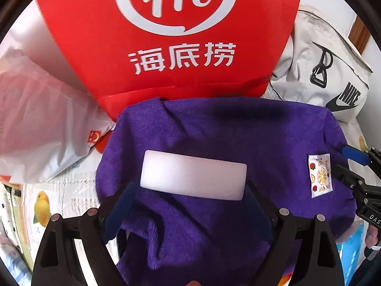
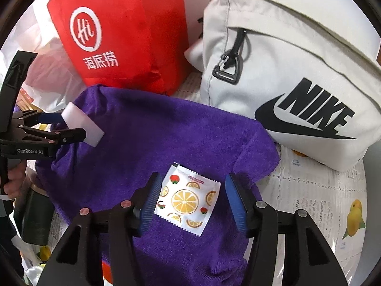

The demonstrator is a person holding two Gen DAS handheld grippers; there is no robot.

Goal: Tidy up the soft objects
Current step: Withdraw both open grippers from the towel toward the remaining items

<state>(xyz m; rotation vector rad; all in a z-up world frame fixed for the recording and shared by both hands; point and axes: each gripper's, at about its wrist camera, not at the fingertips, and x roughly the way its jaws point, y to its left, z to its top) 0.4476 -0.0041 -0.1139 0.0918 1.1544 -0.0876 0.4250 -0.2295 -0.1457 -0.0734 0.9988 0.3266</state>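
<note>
A purple towel [image 1: 214,143] lies spread on the table; it also shows in the right wrist view [image 2: 147,147]. A white sponge block [image 1: 193,175] rests on it between the blue pads of my left gripper [image 1: 190,195], whose jaws touch its two ends; from the right wrist view the sponge [image 2: 83,125] sits at the left gripper's [image 2: 71,128] tips. A small fruit-print packet [image 2: 188,199] lies on the towel between the wide-open fingers of my right gripper [image 2: 193,200], untouched. The packet [image 1: 319,175] shows at the towel's right edge.
A red fabric bag with a white logo [image 1: 171,35] stands behind the towel, also in the right wrist view [image 2: 114,38]. A white Nike bag [image 2: 297,76] lies at the back right. A white plastic bag [image 1: 35,128] sits left. The tablecloth [image 2: 321,195] has fruit prints.
</note>
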